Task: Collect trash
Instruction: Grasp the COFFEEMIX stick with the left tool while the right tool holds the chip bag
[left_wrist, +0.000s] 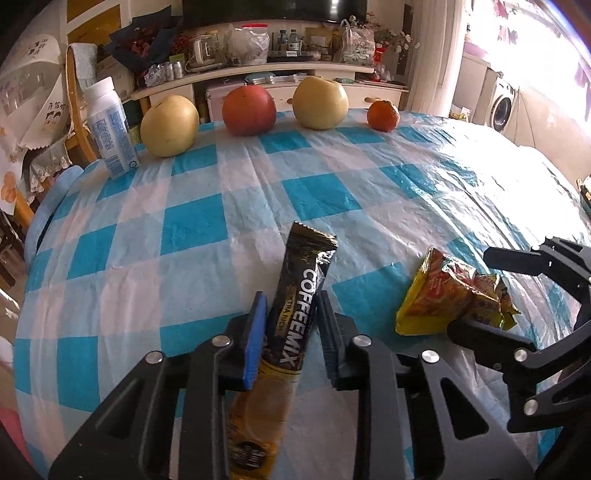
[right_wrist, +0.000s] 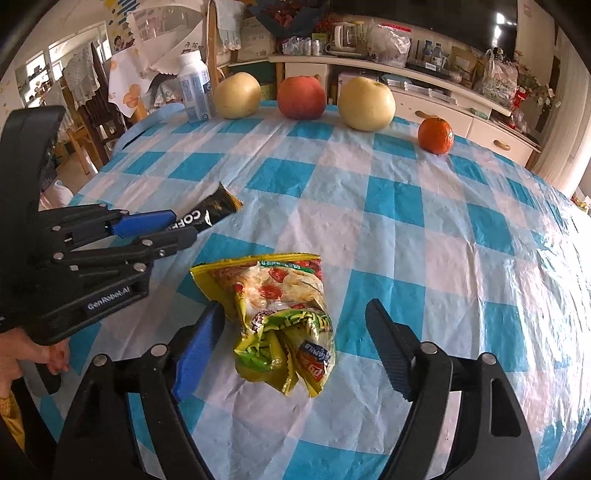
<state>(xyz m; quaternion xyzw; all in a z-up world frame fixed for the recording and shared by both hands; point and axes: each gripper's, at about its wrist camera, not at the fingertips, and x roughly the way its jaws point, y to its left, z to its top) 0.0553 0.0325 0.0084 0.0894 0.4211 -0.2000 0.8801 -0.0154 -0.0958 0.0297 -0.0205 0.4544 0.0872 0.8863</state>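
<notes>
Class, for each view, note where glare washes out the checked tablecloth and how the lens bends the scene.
Left wrist view: window light bleaches the tablecloth at the right, and the table's far edge bows upward. Right wrist view: sheen on the cloth's right side is milder, the checks stay readable, and dark fisheye corners frame the picture.

Both grippers are built of black linkage arms joined by silver rivets. One blue pad (right_wrist: 194, 350) is fitted per gripper. "GenRobot.AI" (right_wrist: 108, 298) is printed in white.
</notes>
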